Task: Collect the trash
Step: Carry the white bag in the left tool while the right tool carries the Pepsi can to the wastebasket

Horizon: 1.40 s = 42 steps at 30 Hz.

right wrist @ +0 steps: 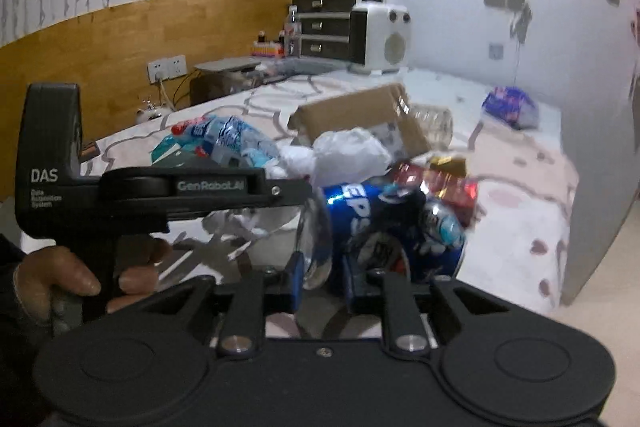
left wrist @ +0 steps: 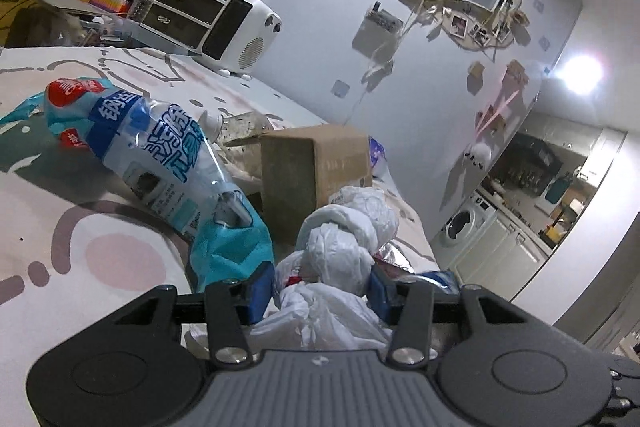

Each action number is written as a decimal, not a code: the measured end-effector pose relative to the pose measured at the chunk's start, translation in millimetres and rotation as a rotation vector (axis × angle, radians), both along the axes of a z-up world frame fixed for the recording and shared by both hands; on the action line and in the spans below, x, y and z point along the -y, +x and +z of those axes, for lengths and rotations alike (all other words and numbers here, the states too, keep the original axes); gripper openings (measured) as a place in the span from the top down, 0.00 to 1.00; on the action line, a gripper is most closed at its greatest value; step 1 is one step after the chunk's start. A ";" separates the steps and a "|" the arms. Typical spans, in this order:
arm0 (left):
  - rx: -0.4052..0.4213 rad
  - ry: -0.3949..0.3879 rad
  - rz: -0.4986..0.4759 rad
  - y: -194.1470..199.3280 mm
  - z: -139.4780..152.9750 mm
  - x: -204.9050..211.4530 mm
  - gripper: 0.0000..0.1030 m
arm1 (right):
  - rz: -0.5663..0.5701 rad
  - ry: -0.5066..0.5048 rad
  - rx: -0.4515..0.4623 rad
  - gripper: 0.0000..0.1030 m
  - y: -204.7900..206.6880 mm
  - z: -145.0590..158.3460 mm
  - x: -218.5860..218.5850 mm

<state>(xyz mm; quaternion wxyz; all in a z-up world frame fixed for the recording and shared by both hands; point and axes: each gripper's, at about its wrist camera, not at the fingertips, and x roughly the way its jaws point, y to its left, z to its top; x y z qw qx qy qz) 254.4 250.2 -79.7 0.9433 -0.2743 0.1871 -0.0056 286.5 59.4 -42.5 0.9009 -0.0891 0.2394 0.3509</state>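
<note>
On the patterned bed (left wrist: 60, 227), trash lies in a loose heap: a crushed bottle (left wrist: 160, 163), a box (left wrist: 316, 163), a blue can (right wrist: 384, 227) and red wrappers (right wrist: 436, 183). The left gripper (left wrist: 320, 287) is clamped on a knotted white bag (left wrist: 340, 247), whose bunched plastic fills the gap between its blue pads. The right gripper (right wrist: 322, 281) stands narrow, with what looks like a thin clear edge of plastic between its pads, just beside the can; whether the pads actually press on it I cannot tell. The step in hand looks like gathering pieces for the bag. Next, the right side probably needs a firm pinch on one item, then a lift clear of the heap without dragging the can along.
</note>
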 end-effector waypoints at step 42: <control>-0.013 0.104 0.056 -19.3 14.2 14.0 0.52 | -0.215 0.142 -0.103 0.15 22.3 -13.9 35.2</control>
